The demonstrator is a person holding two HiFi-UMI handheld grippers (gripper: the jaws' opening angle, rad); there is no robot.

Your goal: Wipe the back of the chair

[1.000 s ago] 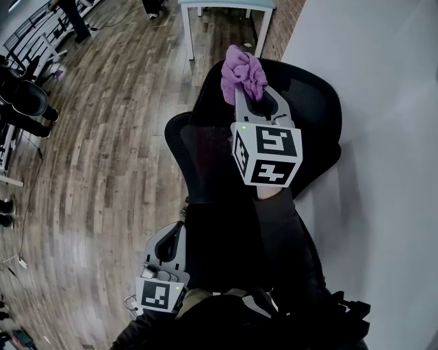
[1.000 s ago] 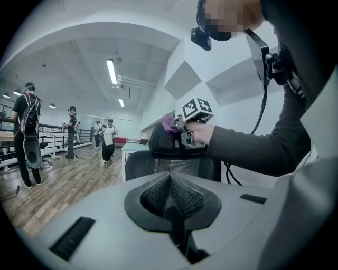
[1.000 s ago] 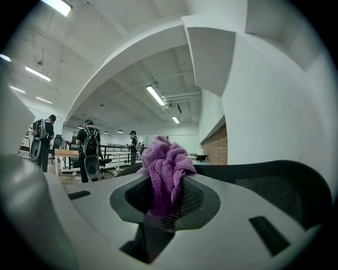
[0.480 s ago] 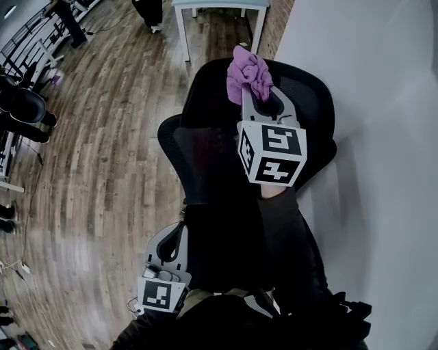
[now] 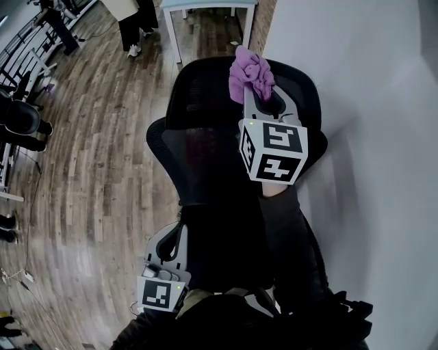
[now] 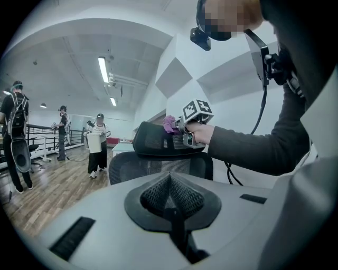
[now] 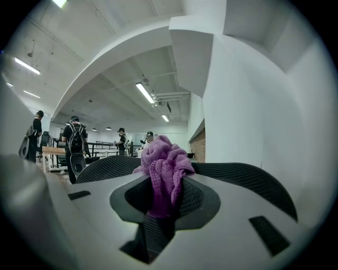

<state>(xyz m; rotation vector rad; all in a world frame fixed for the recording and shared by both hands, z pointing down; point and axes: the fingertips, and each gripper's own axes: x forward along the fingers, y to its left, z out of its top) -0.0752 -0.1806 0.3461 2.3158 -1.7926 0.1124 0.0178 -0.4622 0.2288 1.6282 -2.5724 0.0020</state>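
Observation:
A black mesh office chair stands in front of me, its headrest (image 5: 198,85) above the backrest (image 5: 195,167). My right gripper (image 5: 254,87) is shut on a bunched purple cloth (image 5: 250,70), which rests on the top of the headrest toward its right side. In the right gripper view the cloth (image 7: 164,170) sticks up between the jaws, with the headrest's mesh rim (image 7: 248,179) just beyond. My left gripper (image 5: 172,247) hangs low beside my body, shut and holding nothing. Its own view shows the chair (image 6: 158,164) and the cloth (image 6: 170,125) ahead.
A white wall (image 5: 369,137) runs close along the chair's right. A white-legged table (image 5: 205,8) stands beyond the chair. A person (image 5: 133,27) stands on the wooden floor (image 5: 96,171) at the back left. Other dark chairs (image 5: 20,117) sit at the far left.
My right gripper has slid the purple cloth rightward across the top of the headrest. The left gripper has stayed where it was.

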